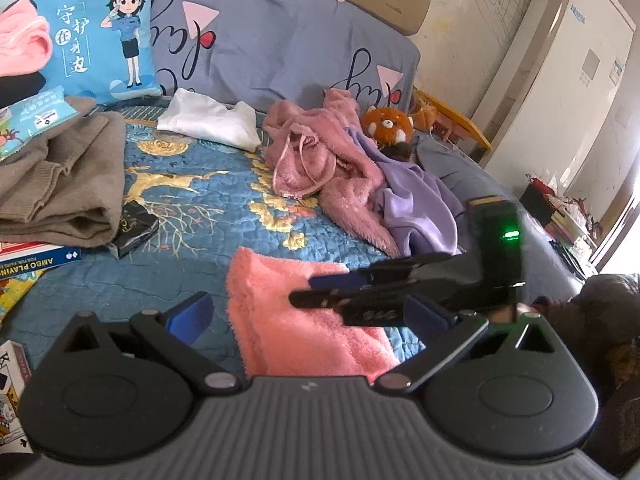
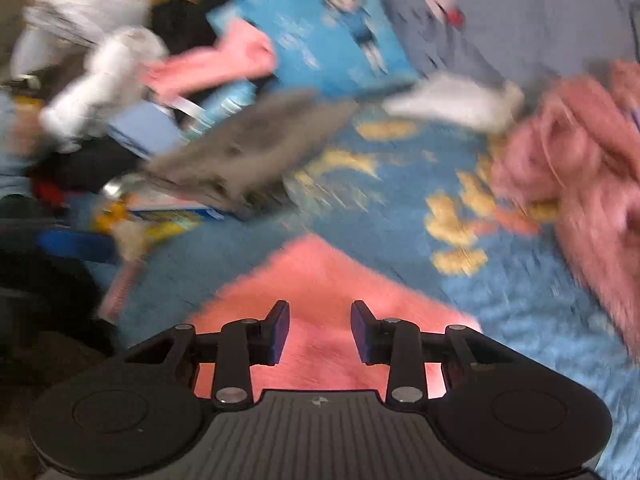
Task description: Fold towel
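Note:
A fluffy pink towel [image 1: 280,340] lies folded into a narrow strip on the blue quilt [image 1: 192,208], close in front of both grippers. My left gripper [image 1: 310,316] hovers just above its near part, jaws spread wide to either side of it and holding nothing. My right gripper [image 1: 306,290] reaches in from the right over the towel's middle, its fingers pointing left. In the blurred right wrist view the towel [image 2: 320,272] shows as a pointed corner ahead, and the right gripper [image 2: 320,332] stands open above it, with only pile visible between its pads.
A grey sweater [image 1: 60,184] on a playing-card box [image 1: 36,260] lies left. A white cloth [image 1: 208,120], a fuzzy pink garment [image 1: 320,160], a purple one [image 1: 412,200] and a plush toy [image 1: 388,124] sit behind. A blue cartoon pillow [image 1: 92,32] leans back left.

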A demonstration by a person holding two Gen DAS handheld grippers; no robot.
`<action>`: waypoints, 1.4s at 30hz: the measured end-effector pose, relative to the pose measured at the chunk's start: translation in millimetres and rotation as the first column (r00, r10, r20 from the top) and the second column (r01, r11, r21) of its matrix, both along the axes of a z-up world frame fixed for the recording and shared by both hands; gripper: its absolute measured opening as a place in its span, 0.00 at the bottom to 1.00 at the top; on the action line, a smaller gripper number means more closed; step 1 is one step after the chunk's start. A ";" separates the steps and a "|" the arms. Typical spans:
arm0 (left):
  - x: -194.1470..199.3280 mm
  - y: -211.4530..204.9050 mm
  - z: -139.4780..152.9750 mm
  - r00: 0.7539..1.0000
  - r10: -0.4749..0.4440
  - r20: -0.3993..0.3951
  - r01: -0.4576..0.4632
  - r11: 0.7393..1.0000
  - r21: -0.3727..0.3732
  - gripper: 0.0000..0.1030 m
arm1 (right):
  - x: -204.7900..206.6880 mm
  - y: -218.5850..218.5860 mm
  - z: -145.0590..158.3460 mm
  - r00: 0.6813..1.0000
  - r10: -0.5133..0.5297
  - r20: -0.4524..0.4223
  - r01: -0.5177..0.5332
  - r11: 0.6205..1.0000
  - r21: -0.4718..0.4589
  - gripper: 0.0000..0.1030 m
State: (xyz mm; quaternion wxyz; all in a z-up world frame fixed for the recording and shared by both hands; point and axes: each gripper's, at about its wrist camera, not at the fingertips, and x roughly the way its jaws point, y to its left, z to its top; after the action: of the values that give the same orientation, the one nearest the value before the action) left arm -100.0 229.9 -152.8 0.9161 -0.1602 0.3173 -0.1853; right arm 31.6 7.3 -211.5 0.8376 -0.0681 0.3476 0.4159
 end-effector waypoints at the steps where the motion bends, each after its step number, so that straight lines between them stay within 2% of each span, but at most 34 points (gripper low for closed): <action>1: 0.2 0.5 0.0 1.000 -0.001 0.001 0.001 1.000 -0.004 0.99 | -4.4 3.8 -2.3 0.999 0.040 -0.003 -0.040 0.999 -0.016 0.39; 4: 0.0 1.7 -0.1 1.000 0.000 0.003 0.000 1.000 -0.011 0.99 | -17.1 17.7 -24.0 0.990 0.137 -0.031 -0.140 0.983 -0.115 0.40; 5: -0.4 2.0 0.1 1.000 0.001 0.004 -0.001 1.000 -0.013 0.99 | -18.5 18.2 -24.2 0.990 0.141 -0.028 -0.143 0.983 -0.118 0.40; 9: -1.7 3.8 0.5 1.000 0.008 0.007 -0.007 1.000 -0.020 1.00 | -20.6 14.8 -15.9 0.993 0.122 0.005 -0.121 0.989 -0.089 0.38; 11: -1.3 5.2 0.4 1.000 0.009 0.005 -0.008 1.000 -0.025 1.00 | -17.8 10.1 -4.3 0.993 0.099 0.059 -0.095 0.993 -0.066 0.37; 15: -0.6 4.5 0.1 1.000 0.004 0.003 -0.004 1.000 -0.022 1.00 | 4.1 -4.2 8.4 0.994 0.008 0.108 -0.001 0.998 -0.066 0.40; 17: -0.3 4.0 -0.2 1.000 0.003 0.002 -0.003 1.000 -0.020 1.00 | 20.6 -19.8 7.7 0.995 -0.074 0.069 0.076 0.997 -0.032 0.41; 19: -0.6 3.8 -0.1 1.000 0.004 0.003 -0.004 1.000 -0.021 1.00 | 37.5 -43.5 3.2 0.986 -0.167 -0.012 0.167 0.985 0.035 0.44; 22: -0.6 3.7 -0.5 1.000 0.002 0.002 -0.002 1.000 -0.023 1.00 | 49.6 -66.7 -9.5 0.968 -0.236 -0.083 0.242 0.967 0.076 0.46; 25: 0.4 2.2 -1.0 1.000 -0.002 -0.004 0.002 1.000 -0.015 1.00 | 55.3 -77.9 -27.3 0.961 -0.231 -0.153 0.247 0.964 0.094 0.48; 30: 2.0 -0.2 -2.1 1.000 -0.003 -0.012 0.003 1.000 -0.002 1.00 | 65.2 -84.5 -56.0 0.915 -0.244 -0.322 0.326 0.917 0.230 0.59; 32: 2.6 -0.9 -2.9 1.000 -0.003 -0.017 0.003 1.000 0.002 1.00 | 65.7 -80.4 -58.3 0.906 -0.229 -0.356 0.329 0.910 0.251 0.62; 33: 2.9 -1.4 -3.2 1.000 -0.003 -0.020 0.003 1.000 0.004 1.00 | 65.7 -77.9 -58.9 0.902 -0.220 -0.371 0.329 0.908 0.260 0.56; 34: 3.3 -1.8 -3.4 1.000 -0.003 -0.022 0.003 1.000 0.006 1.00 | 65.7 -75.3 -59.4 0.898 -0.212 -0.385 0.328 0.906 0.268 0.35; 35: 3.7 -2.2 -3.8 1.000 -0.004 -0.024 0.004 1.000 0.008 1.00 | 65.8 -72.8 -60.0 0.894 -0.203 -0.399 0.328 0.903 0.276 0.25; 39: 3.8 -3.4 -4.6 1.000 -0.006 -0.028 0.006 1.000 0.015 1.00 | 61.4 -76.4 -50.0 0.891 -0.224 -0.395 0.362 0.875 0.321 0.17; 41: 3.9 -3.2 -4.3 1.000 -0.005 -0.027 0.005 1.000 0.013 1.00 | 58.2 -88.8 -36.9 0.875 -0.334 -0.350 0.447 0.834 0.323 0.17; 42: 3.9 -2.9 -4.2 1.000 -0.005 -0.026 0.005 1.000 0.012 1.00 | 58.0 -99.1 -29.8 0.841 -0.431 -0.328 0.527 0.788 0.318 0.17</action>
State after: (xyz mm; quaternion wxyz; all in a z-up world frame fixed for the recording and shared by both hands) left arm -96.2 227.0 -157.1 0.9124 -0.1565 0.3307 -0.1834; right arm 89.6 -91.8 -241.3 0.8638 0.2440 0.3598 0.2545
